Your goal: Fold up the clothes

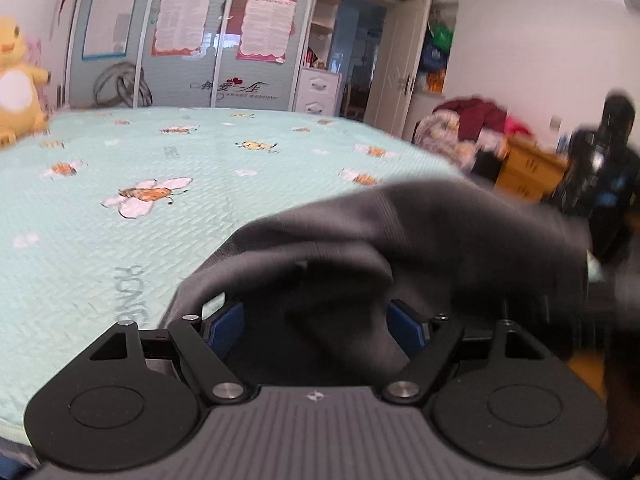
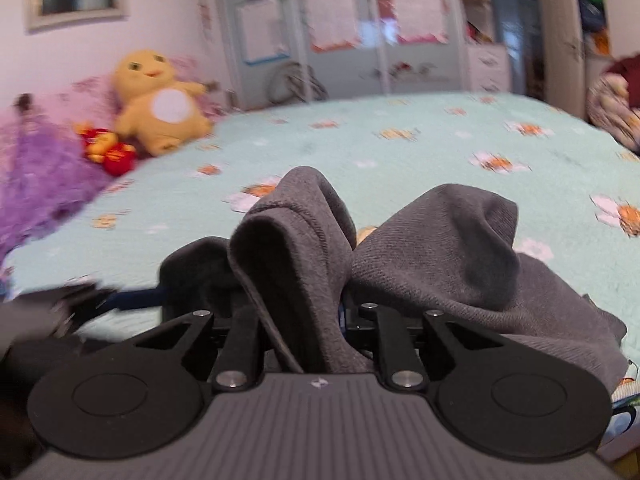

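Note:
A dark grey knit garment (image 1: 400, 248) is bunched over my left gripper (image 1: 316, 320) at the near edge of the bed. The blue pads (image 1: 228, 324) stand apart with cloth lying between them, so the jaws look open. In the right wrist view the same grey garment (image 2: 440, 248) rises in two folds in front of my right gripper (image 2: 312, 304). Its jaws are close together and pinch a fold of the cloth. The fingertips of both grippers are hidden by fabric.
The bed (image 1: 160, 184) has a mint green cover printed with bees. A yellow plush duck (image 2: 160, 108) and a purple fluffy blanket (image 2: 36, 176) lie at its head. A wardrobe (image 1: 192, 40) stands behind. A clothes pile (image 1: 468, 128) and a wooden cabinet (image 1: 528, 168) are at the right.

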Motion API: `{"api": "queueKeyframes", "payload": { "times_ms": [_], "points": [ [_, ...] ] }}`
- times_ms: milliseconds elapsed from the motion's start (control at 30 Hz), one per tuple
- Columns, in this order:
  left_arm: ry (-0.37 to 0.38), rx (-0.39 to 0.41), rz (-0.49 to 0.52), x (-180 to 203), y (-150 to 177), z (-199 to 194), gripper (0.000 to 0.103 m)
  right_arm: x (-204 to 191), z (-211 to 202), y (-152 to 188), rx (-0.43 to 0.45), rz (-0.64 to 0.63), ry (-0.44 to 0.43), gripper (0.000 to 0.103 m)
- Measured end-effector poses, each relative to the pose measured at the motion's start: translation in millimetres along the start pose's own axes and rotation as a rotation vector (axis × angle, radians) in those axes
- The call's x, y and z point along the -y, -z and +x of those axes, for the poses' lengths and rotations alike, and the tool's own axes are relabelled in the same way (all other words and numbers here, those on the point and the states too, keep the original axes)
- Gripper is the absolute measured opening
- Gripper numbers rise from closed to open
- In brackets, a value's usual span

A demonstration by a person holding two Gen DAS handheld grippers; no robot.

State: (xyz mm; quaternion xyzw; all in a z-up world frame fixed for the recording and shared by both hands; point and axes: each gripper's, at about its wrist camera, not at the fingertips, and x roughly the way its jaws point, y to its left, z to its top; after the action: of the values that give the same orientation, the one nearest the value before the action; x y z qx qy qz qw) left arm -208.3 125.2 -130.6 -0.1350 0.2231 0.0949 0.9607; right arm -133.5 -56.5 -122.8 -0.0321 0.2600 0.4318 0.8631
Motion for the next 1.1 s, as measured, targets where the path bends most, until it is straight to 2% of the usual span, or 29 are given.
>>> {"api": "queueKeyframes", "payload": {
  "times_ms": [133,300,467,767,900,967,1033,1067,1100],
  "points": [
    [0.067,-0.014,-0.086,-6.4,-9.2,-1.7,0.085,3.9,-19.6,28.6,-0.035,-0.008,-0.031,0.016],
    [0.079,-0.061,-0.033,10.6,-13.4,7.7,0.085,12.4,-32.5,52.0,-0.052,0.052,-0.068,0.006],
    [0.082,-0.134,-0.041,16.0,-18.7,26.0,0.085,14.4,-30.6,58.3,-0.051,0.079,-0.073,0.006],
    [0.111,-0.159,-0.076,23.5,-24.7,29.7,0.085,21.6,-33.5,67.6,-0.044,0.108,-0.086,0.006],
    [0.109,-0.25,-0.099,19.3,-27.8,55.4,0.086,23.3,-32.1,68.3,-0.046,0.119,-0.086,0.007],
    [0.088,-0.294,-0.11,18.6,-25.0,69.7,0.086,22.7,-32.0,68.0,-0.046,0.126,-0.083,0.01],
    [0.06,-0.306,-0.104,22.3,-22.8,76.0,0.084,23.8,-30.8,68.6,-0.053,0.136,-0.083,0.011],
    [0.047,-0.304,-0.101,23.4,-21.7,76.8,0.077,25.0,-30.4,69.3,-0.056,0.142,-0.083,0.011],
    [0.039,-0.297,-0.1,23.9,-21.1,76.5,0.063,25.9,-30.4,69.7,-0.056,0.144,-0.083,0.011]
  ]
}}
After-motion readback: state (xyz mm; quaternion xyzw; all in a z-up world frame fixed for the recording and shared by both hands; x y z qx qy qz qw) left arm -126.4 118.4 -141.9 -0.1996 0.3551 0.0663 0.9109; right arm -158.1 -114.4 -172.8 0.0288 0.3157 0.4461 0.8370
